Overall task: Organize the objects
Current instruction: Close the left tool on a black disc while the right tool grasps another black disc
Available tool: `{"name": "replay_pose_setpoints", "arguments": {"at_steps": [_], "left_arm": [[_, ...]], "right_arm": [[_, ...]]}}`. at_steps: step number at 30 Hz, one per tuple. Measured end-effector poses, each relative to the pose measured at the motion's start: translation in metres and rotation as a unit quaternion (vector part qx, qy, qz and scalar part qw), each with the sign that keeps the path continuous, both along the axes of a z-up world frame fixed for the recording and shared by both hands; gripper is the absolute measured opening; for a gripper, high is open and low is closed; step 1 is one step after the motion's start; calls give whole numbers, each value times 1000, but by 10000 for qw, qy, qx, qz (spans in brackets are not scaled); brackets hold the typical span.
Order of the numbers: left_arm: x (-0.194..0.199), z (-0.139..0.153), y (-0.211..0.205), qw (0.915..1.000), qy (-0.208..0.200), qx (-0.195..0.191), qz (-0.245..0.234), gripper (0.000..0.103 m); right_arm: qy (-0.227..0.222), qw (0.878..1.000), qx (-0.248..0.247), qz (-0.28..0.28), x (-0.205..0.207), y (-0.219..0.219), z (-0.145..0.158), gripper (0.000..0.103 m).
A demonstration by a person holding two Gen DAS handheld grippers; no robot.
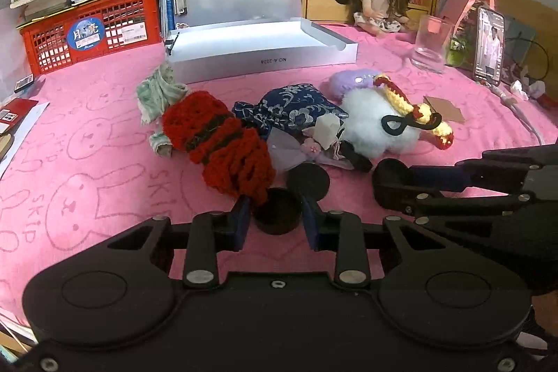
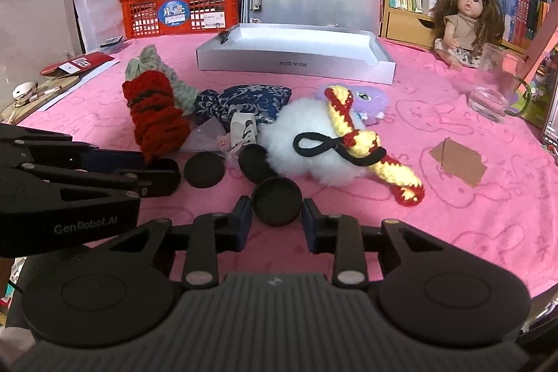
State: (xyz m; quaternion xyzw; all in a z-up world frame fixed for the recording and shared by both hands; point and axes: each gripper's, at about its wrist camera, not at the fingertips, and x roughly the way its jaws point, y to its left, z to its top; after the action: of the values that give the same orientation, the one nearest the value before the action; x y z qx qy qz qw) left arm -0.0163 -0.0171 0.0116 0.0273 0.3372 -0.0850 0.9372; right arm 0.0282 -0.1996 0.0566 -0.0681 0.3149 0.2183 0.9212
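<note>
1. Left wrist view: the two fingers of the left gripper (image 1: 276, 220) pinch one small dark round pot (image 1: 277, 210) on the pink tabletop (image 1: 104, 197). One black disc (image 1: 308, 180) lies just behind it, and one red crochet piece (image 1: 223, 149) is beside it.
2. Right wrist view: the two fingers of the right gripper (image 2: 276, 220) pinch one black round cap (image 2: 276, 199). Behind it lies one more black round piece (image 2: 256, 162), touching one white fluffy toy (image 2: 303, 142).

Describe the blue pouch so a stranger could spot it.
On the pink cloth, a row of soft things lies before the open silver box. The pouch sits between the red knit and the white fluffy toy, the only dark-blue fabric with pale flowers.
</note>
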Motion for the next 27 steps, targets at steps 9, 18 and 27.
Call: {"name": "replay_pose_setpoints", "arguments": {"at_steps": [9,18,27], "left_arm": [[-1,-4,-4,10000,0,80,-4,40],[-1,-6,-6,9999,34,-34,-108,29],[-1,-3,-4,9999,20,-81,-98,30]], "right_arm": [[53,10000,22,70,-2,0,-1,36],[56,9999,29,133,-3,1,-1,36],[23,9999,44,116,-4,1,1,36]]}}
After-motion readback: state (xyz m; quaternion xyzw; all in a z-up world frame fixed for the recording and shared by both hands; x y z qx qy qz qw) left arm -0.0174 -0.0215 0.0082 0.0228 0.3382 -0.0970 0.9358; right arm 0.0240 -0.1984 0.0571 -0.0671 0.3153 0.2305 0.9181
